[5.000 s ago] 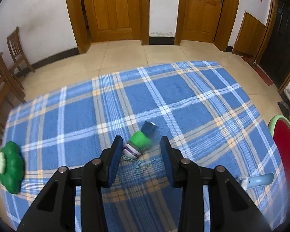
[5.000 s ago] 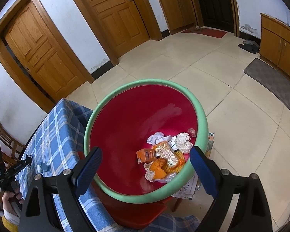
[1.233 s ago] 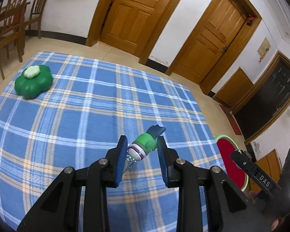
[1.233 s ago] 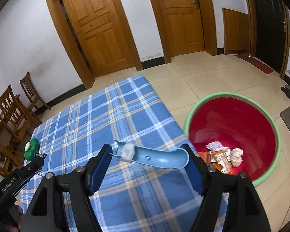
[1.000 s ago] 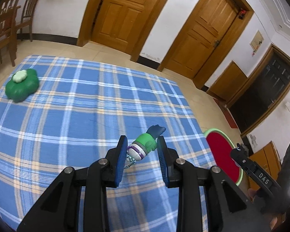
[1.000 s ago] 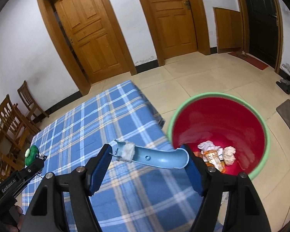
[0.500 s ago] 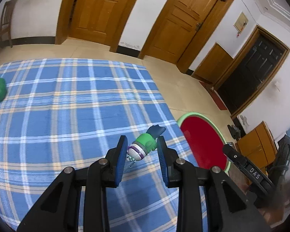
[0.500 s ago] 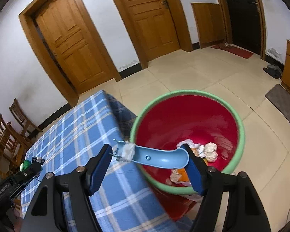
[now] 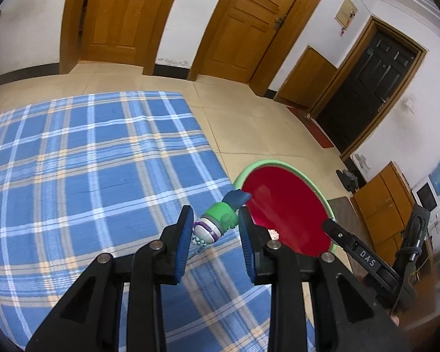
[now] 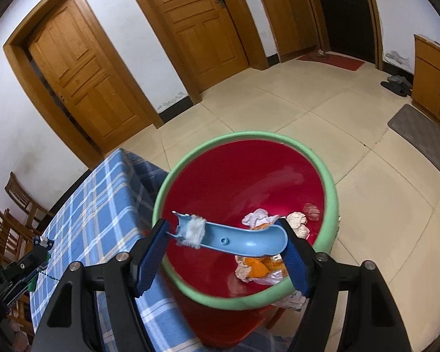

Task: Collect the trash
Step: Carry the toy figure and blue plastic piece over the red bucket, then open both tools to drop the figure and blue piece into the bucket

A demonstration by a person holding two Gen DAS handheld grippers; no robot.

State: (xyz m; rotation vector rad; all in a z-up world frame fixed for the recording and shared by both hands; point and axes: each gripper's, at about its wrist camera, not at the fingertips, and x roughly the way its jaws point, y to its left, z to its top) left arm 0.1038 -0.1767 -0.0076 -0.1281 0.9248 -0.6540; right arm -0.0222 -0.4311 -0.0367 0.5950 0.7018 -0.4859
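Observation:
My left gripper [image 9: 215,231] is shut on a small green, purple and white toy figure [image 9: 218,220] with a dangling bead chain, held above the table's right edge, just left of the bin. The red bin with a green rim [image 9: 284,205] stands on the floor beside the table. My right gripper [image 10: 224,242] is shut on a curved light-blue plastic piece [image 10: 240,242] with white fluff stuck near one end, held crosswise over the bin [image 10: 331,190]. Crumpled paper and orange wrappers [image 10: 258,264] lie at the bin's bottom.
A blue plaid cloth covers the table [image 9: 73,161]. Tiled floor surrounds the bin, with wooden doors [image 9: 117,20] behind, cabinets [image 10: 434,79] and a grey mat [image 10: 419,129] at right. Wooden chairs [image 10: 11,214] stand past the table. The other gripper [image 9: 366,261] shows at lower right.
Both grippers have swung right toward the bin with their loads. The right one now holds the blue piece over the bin's opening; the left one has reached the table edge beside it.

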